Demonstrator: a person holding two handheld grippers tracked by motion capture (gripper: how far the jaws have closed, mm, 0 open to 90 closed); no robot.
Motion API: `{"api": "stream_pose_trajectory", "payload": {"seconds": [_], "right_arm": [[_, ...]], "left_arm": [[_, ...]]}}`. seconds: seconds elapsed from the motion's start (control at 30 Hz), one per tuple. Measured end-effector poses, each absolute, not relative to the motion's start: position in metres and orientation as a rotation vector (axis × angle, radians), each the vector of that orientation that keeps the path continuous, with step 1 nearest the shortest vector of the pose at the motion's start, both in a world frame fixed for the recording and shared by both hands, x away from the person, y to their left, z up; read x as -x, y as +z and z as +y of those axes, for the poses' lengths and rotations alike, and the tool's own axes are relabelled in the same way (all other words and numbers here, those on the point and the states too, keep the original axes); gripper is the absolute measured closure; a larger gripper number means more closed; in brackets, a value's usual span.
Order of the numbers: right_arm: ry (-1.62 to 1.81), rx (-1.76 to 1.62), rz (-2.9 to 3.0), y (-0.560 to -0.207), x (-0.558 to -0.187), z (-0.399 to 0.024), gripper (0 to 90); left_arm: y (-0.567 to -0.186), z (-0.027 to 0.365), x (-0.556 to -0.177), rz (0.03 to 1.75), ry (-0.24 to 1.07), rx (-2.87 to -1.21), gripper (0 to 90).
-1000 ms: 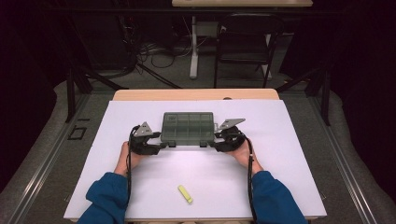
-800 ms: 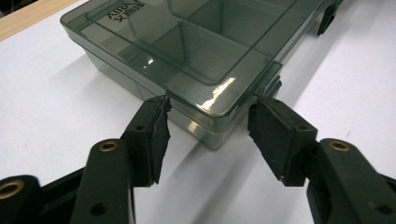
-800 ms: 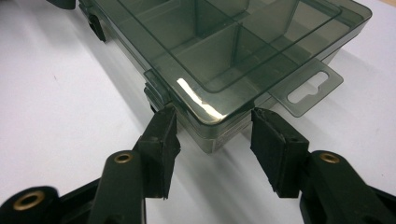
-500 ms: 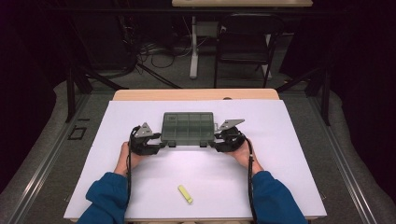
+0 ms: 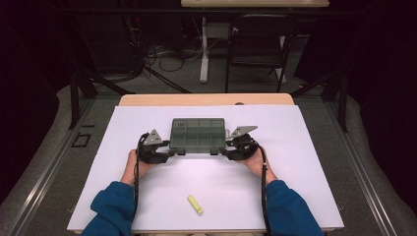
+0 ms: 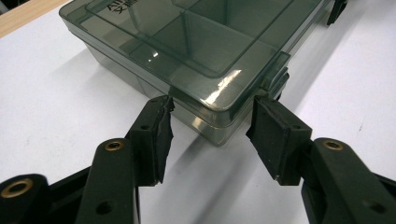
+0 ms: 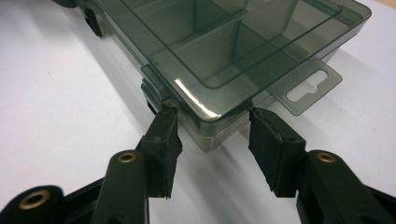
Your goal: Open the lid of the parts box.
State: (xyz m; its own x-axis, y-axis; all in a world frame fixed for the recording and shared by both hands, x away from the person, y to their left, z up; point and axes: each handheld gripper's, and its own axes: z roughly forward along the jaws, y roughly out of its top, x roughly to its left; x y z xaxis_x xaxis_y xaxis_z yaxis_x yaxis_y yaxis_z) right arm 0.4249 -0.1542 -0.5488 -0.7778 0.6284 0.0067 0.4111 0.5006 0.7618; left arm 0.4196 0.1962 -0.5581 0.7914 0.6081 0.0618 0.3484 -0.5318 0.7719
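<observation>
Smoky organiser box, lid shut, lies mid-table between your left gripper and right gripper; a yellow piece lies nearer you. Left gripper view: jaws wide around one box corner, compartments look empty. Right gripper view: jaws wide around the other near corner.

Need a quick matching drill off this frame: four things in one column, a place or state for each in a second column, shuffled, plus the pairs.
Things:
1. compartment box
2. yellow piece
3. left gripper
4. hang tab

Places or states:
A. lies alone near the table's front edge
B. jaws open around a near corner of the box
C. lid shut, smoky clear plastic
D. sticks out flat from the box's end

Pairs: 1-C, 2-A, 3-B, 4-D
</observation>
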Motion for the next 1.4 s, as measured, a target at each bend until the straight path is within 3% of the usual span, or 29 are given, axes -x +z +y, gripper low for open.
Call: {"api": "stream_pose_trajectory", "payload": {"seconds": [0.9,1.07,1.4], "right_arm": [[1.162,-0.895,2.463,-0.5491,-0.4240,-0.1539,53.1],[1.145,-0.895,2.472,-0.5492,-0.4243,-0.1538,51.5],[1.131,-0.902,2.476,-0.5530,-0.4250,-0.1514,51.9]], "left_arm": [[-0.5581,0.1970,-0.4193,0.715,0.412,-2.173,49.7],[-0.5576,0.1970,-0.4191,0.714,0.405,-2.159,46.8],[-0.5580,0.1967,-0.4193,0.706,0.402,-2.168,51.5]]}}
